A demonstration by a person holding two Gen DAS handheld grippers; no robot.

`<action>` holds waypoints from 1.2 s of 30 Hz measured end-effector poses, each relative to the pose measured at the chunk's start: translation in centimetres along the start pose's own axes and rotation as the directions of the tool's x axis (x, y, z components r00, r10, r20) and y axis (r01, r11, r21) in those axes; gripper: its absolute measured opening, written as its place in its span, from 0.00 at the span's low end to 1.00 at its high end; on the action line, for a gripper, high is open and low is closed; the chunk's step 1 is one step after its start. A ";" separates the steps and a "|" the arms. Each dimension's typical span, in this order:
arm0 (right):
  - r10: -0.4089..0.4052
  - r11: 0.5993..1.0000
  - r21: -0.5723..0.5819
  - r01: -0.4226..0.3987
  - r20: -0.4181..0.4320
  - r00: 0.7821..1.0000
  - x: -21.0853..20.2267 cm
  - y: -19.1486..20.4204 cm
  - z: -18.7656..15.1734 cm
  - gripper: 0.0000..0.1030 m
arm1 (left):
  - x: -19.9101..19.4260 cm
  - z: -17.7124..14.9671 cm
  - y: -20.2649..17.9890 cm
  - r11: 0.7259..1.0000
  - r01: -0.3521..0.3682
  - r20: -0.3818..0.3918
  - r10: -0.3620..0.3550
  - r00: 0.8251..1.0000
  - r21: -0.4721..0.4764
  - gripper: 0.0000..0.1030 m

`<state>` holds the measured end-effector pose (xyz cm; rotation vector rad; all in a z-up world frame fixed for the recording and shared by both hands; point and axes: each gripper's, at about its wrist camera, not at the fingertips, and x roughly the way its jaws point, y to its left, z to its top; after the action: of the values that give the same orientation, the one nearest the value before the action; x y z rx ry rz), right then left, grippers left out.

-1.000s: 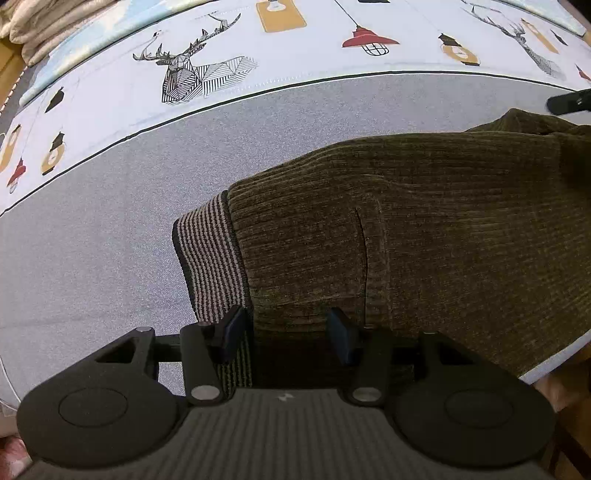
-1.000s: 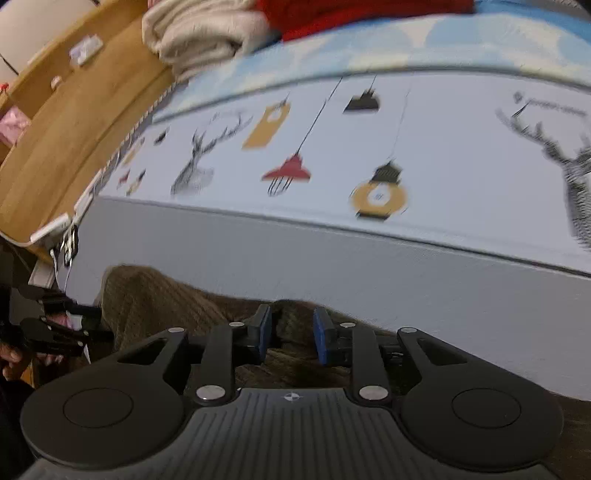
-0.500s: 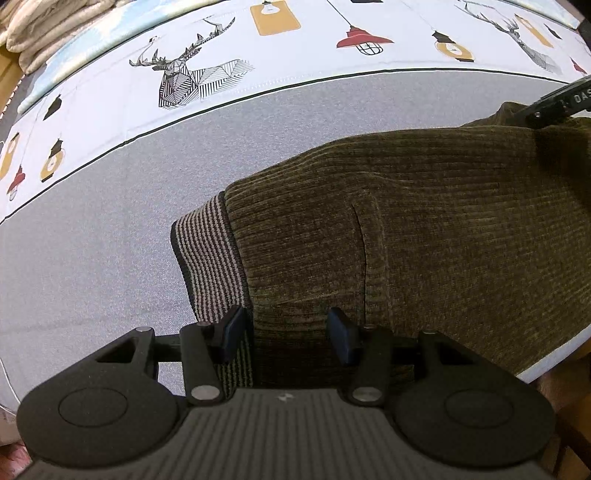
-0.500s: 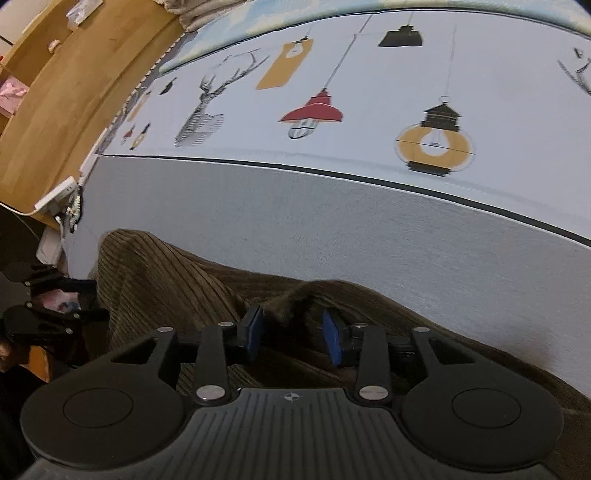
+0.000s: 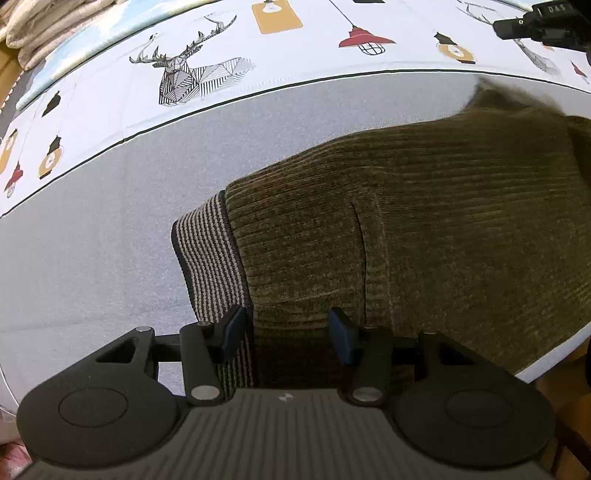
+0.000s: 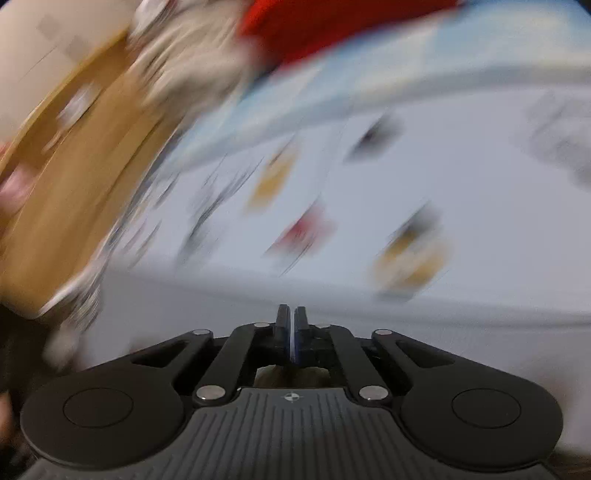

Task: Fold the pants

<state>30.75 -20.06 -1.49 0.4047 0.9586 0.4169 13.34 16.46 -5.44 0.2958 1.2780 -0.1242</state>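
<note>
Olive corduroy pants (image 5: 424, 221) with a striped waistband (image 5: 207, 258) lie on the grey part of the bed cover (image 5: 92, 240). My left gripper (image 5: 286, 330) is open, its jaws standing over the near waist edge of the pants. My right gripper (image 6: 290, 325) has its jaws pressed together; a scrap of brown fabric (image 6: 288, 376) shows just behind them, so it seems shut on the pants. The right wrist view is badly motion-blurred. The right gripper's body (image 5: 546, 26) shows at the far right top of the left wrist view, above the raised far end of the pants.
The white bedspread (image 5: 295, 48) printed with deer and lamps lies beyond the grey band. Folded beige and red cloths (image 6: 221, 55) are stacked at the far end. A wooden surface (image 6: 74, 166) runs along the left. The bed edge (image 5: 546, 362) drops off at the right.
My right gripper closed and swung up fast, blurring its view; the far end of the pants rose with it. My left gripper stayed in place, open.
</note>
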 end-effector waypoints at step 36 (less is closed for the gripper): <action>-0.392 0.897 -0.150 0.416 0.165 0.905 -3.7 -1.5 -0.3 0.07 | -1.1 0.3 1.6 0.996 0.033 0.019 -0.031 0.999 -0.079 0.55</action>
<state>28.87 -23.14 0.17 0.0573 0.8412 0.0928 13.72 17.80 -4.06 0.2057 1.2669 -0.1029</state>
